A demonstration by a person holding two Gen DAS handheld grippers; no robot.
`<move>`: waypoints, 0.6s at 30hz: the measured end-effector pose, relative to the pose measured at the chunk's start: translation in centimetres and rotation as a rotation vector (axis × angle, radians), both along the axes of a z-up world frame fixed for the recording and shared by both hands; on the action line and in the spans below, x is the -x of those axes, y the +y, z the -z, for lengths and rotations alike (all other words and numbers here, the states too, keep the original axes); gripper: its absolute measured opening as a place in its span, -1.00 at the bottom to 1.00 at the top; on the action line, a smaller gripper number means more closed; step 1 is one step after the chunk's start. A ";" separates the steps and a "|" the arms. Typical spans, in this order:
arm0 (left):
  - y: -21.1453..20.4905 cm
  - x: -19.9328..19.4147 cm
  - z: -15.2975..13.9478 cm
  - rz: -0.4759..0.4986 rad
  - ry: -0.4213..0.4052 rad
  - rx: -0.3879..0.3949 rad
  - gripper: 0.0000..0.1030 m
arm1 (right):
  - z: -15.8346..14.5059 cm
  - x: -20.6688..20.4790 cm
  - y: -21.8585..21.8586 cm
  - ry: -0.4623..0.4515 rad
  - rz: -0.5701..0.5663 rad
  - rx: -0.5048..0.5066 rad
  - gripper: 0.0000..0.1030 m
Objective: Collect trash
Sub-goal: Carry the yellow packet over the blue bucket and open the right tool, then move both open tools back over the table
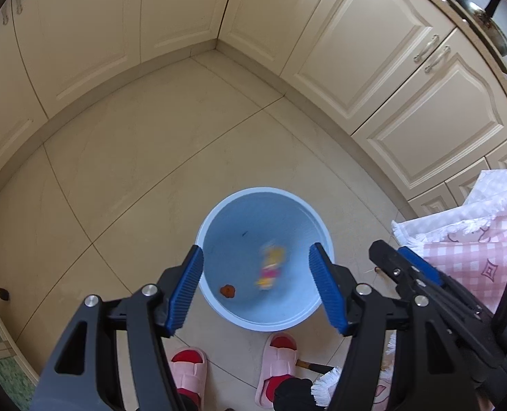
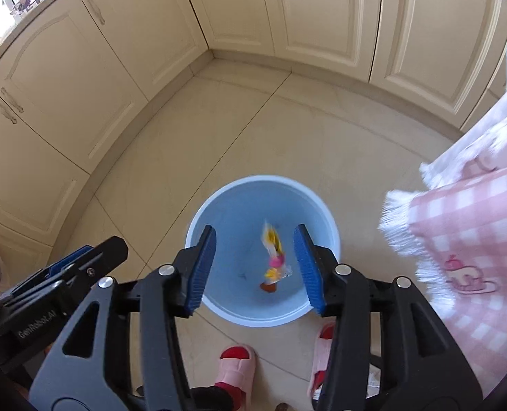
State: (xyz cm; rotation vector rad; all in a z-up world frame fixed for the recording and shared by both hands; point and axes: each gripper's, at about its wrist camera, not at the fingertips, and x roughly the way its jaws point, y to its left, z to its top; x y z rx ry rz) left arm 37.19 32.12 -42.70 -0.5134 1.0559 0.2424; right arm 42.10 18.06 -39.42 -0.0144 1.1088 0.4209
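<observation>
A light blue bin stands on the tiled floor below both grippers; it also shows in the right wrist view. A yellow and pink wrapper, blurred, is in the air inside the bin, seen also from the right. A small orange-brown scrap lies on the bin's bottom, also in the right wrist view. My left gripper is open and empty above the bin. My right gripper is open above the bin, the wrapper between its fingers but not touching them.
Cream cabinet doors wrap the corner behind the bin. A pink checked cloth hangs at the right, also in the right wrist view. The person's pink slippers stand just before the bin. Pots sit on the counter.
</observation>
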 end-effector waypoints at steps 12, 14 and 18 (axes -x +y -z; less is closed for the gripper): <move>-4.4 5.9 -11.0 0.074 -0.160 -0.068 0.22 | -14.4 8.3 -5.2 -0.322 0.002 0.061 -0.08; -6.5 7.7 -14.5 0.110 -0.222 -0.085 0.24 | -17.1 10.3 -6.8 -0.382 0.016 0.059 -0.08; -10.7 10.6 -20.3 0.183 -0.333 -0.103 0.32 | -22.6 14.9 -11.9 -0.499 0.066 0.042 -0.08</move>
